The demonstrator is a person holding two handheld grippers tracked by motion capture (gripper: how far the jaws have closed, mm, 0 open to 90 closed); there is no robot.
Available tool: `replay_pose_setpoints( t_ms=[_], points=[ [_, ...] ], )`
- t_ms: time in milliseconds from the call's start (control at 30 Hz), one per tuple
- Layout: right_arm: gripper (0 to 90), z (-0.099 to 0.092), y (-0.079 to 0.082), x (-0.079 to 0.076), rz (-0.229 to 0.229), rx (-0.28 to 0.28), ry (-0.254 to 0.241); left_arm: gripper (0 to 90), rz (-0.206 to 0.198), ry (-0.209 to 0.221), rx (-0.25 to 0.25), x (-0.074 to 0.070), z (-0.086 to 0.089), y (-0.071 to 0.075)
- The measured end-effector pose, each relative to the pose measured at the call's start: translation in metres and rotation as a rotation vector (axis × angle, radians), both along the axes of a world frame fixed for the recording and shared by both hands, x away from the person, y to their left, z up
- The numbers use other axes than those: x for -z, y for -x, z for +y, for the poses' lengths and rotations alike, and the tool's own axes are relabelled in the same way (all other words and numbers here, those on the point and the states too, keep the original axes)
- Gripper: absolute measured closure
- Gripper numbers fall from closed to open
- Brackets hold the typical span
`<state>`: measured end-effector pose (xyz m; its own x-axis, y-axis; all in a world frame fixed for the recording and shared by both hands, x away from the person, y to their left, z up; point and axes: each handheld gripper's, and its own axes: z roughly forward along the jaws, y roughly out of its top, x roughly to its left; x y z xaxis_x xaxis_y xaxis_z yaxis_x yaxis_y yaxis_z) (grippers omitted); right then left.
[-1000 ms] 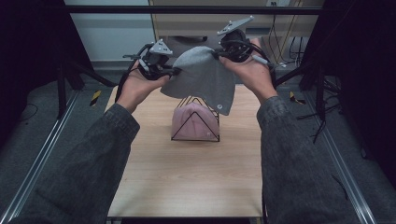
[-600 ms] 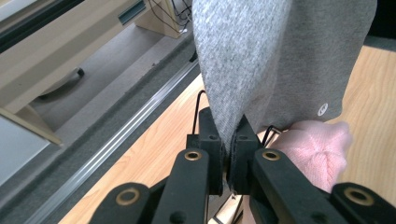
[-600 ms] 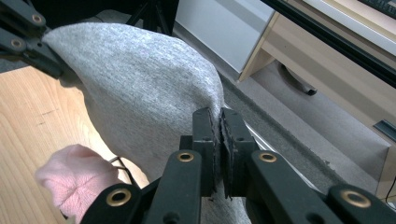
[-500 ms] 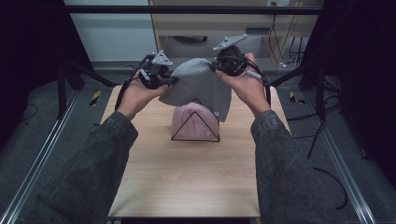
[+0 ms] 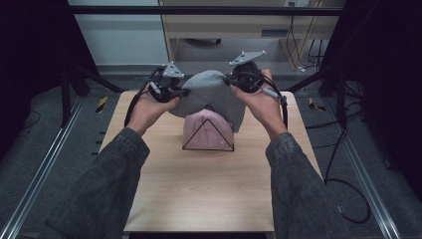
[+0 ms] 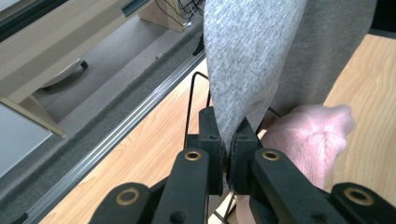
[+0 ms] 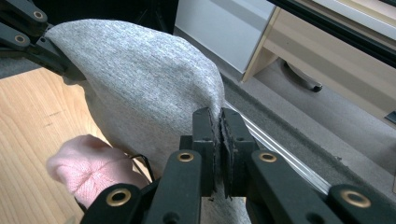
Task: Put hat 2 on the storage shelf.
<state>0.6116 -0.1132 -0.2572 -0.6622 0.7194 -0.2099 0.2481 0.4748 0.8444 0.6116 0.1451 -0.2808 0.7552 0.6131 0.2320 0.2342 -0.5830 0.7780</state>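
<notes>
wooden table (image 5: pixel 209 194) | one grey hat (image 5: pixel 211 97) clamped by left gripper (image 5: pixel 181 93), right gripper (image 5: pixel 233 82) | one pink hat (image 5: pixel 206 132)

a grey knitted cloth (image 5: pixel 211 97) is hanging stretched in the air above the table's far edge. its lower part is draping behind a pink knitted cloth (image 5: pixel 206 130) covering a black wire stand (image 5: pixel 208 148).

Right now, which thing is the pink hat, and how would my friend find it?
Find the wooden table and look to the middle of its far half, where a thin black wire stand shaped like a triangle sits. The pink hat is the fuzzy knit one pulled over that stand. The grey hat is held up in the air above it; the pink one rests low on the table.
</notes>
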Motion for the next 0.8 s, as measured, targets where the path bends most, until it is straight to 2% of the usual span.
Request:
replay_pose_setpoints(
  t_ms=[300,633,800],
  points=[
    [85.9,0.001,-0.001,0.004,0.01,0.007,0.011,86.6,0.005,-0.005,0.006,0.012,-0.004,0.001],
    [85.9,0.006,-0.005,0.025,0.051,0.008,0.023,86.6,0.033,-0.013,-0.007,0.034,-0.004,0.0],
    [85.8,0.008,-0.006,0.038,0.065,0.003,0.024,86.6,0.046,0.004,-0.021,0.045,-0.001,-0.001]
  ],
)
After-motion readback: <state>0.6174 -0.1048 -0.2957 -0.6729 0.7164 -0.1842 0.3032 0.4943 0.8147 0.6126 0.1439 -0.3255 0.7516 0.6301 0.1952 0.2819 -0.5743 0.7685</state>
